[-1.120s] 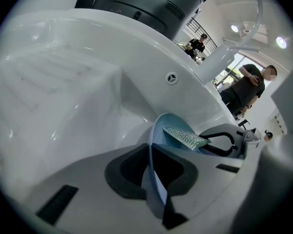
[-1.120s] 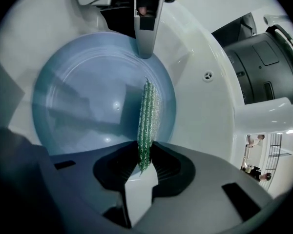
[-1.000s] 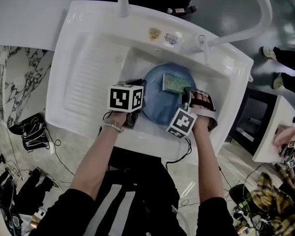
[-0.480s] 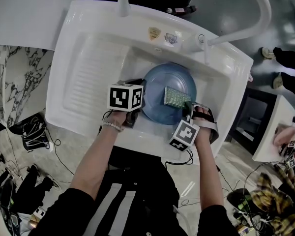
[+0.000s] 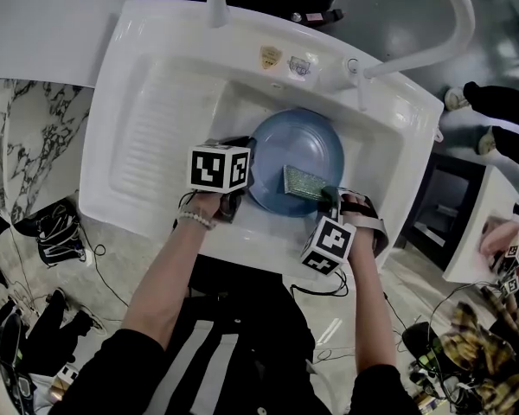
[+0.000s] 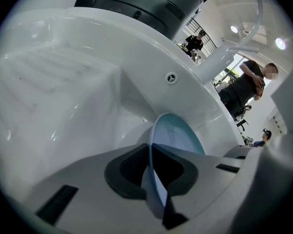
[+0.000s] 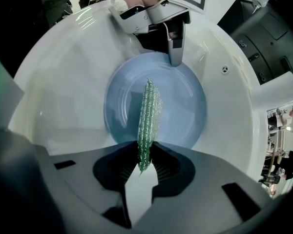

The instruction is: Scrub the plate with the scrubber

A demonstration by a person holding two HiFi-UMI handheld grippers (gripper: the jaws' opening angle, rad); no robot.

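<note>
Both grippers are down in the white sink [image 5: 147, 50]. My left gripper [image 6: 150, 152] is clenched on the blue plate [image 5: 296, 145]. In the left gripper view the rim runs edge-on btwn the dark pads [image 6: 124, 172], both pressing it, w/ the rest of the plate rising away into the basin [image 5: 238, 102]. From the head view that grip sits on the plate's left edge. The plate lies in the basin bottom, near the wall closest to me, w/ the ribbed drainboard [image 5: 160, 137] off to its left.

My right gripper [image 7: 145, 155] is grasping the green scrubber [image 7: 149, 111]. The jaws pinch one end of it, thin edge toward the cam, and the rest stretches out over the plate's face. In the head view the scrubber lies on the plate's lower right part, close to the rim nearest me, and looks to be touching the surface. This gripper points pretty much straight down into the basin. Across the plate in its view I see the left gripper's jaw on the far rim.

Surroundings: a curved white faucet pipe [image 5: 461, 24] arcs over the sink's back right corner. An overflow hole [image 6: 172, 77] sits in the basin wall, and there's a marble counter [image 5: 30, 137] to the left. A bystander [image 6: 246, 84] in dark clothes stands in the bkgd of the left gripper view.
</note>
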